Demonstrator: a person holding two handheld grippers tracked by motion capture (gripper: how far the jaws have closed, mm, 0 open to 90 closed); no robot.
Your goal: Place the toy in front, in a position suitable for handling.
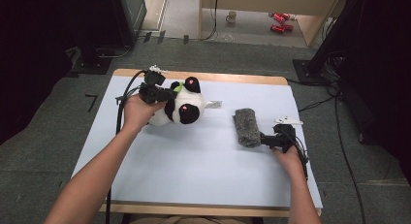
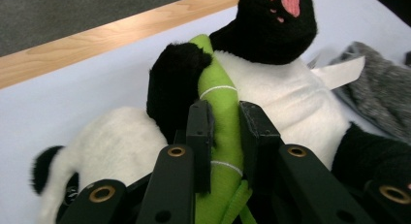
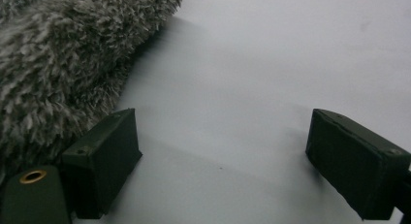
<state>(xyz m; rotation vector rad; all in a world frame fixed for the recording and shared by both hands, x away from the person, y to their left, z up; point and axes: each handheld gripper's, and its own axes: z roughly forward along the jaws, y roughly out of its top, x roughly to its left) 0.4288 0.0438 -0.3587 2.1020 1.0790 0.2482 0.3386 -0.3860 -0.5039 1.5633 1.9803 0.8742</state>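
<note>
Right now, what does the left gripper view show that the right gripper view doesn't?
Left gripper view alone: the left gripper shut on the green stalk of the panda, plus the table's wooden edge. Right gripper view alone: the right gripper, jaws wide apart over bare sheet, one jaw beside the grey fur. Shared: the grey furry cloth and the pale sheet.

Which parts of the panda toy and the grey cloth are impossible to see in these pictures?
- Panda toy: its face, in the high view, is turned away; the left gripper and hand cover its side.
- Green stalk, left gripper view: lower end cut off by the bottom edge.
- Grey cloth, right gripper view: cut off by the left edge.
</note>
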